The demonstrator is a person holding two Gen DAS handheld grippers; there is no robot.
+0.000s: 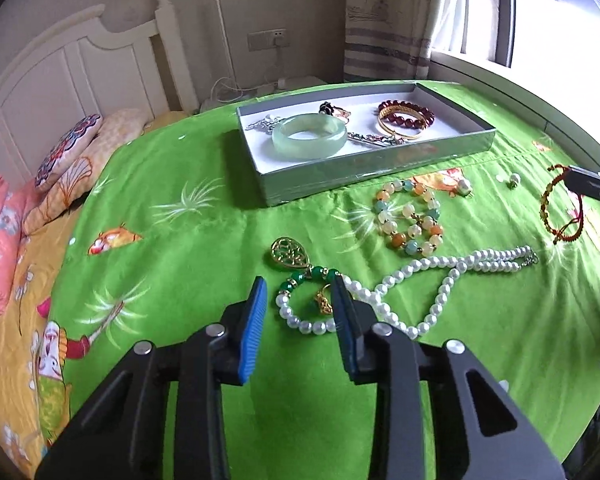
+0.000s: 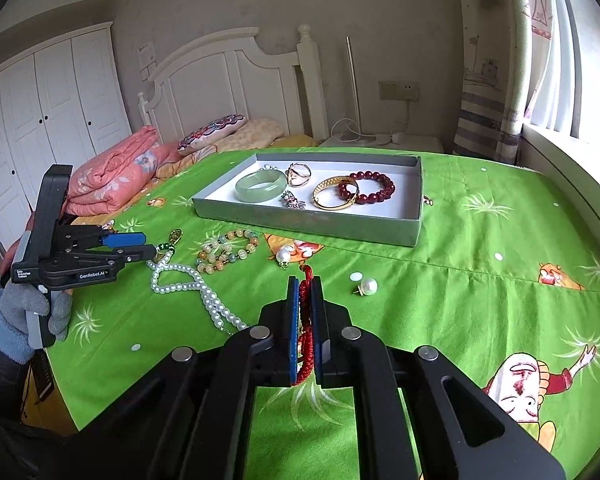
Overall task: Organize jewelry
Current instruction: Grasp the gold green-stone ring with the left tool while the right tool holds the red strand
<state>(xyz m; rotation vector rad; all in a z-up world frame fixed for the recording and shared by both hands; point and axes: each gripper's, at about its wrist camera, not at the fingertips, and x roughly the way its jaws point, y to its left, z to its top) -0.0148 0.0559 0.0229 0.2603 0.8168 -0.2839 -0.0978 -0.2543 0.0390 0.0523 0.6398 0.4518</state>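
Note:
A grey jewelry box (image 1: pixel 380 168) (image 2: pixel 312 222) on the green bedspread holds a jade bangle (image 1: pixel 309 135) (image 2: pixel 261 185), a gold bangle (image 1: pixel 400 124) (image 2: pixel 335 193), a dark red bead bracelet (image 1: pixel 407 110) (image 2: pixel 374 186) and silver pieces. My left gripper (image 1: pixel 300 292) (image 2: pixel 146 245) is open, its fingers astride a pearl-and-green-bead bracelet (image 1: pixel 308 304) with a gold pendant (image 1: pixel 290 254). My right gripper (image 2: pixel 305 284) is shut on a red cord bracelet (image 1: pixel 560 212) (image 2: pixel 306 312). A pearl necklace (image 1: pixel 460 268) (image 2: pixel 196 288) and a pastel bead bracelet (image 1: pixel 410 218) (image 2: pixel 226 250) lie loose.
Loose pearl earrings (image 2: pixel 367 287) (image 1: pixel 514 179) lie on the green bedspread (image 1: pixel 188 248). Pillows (image 1: pixel 66 156) and a pink quilt (image 2: pixel 116 172) sit by the white headboard (image 2: pixel 236 76). A window sill (image 2: pixel 572 160) runs along the right; a wardrobe (image 2: pixel 40 112) stands at the left.

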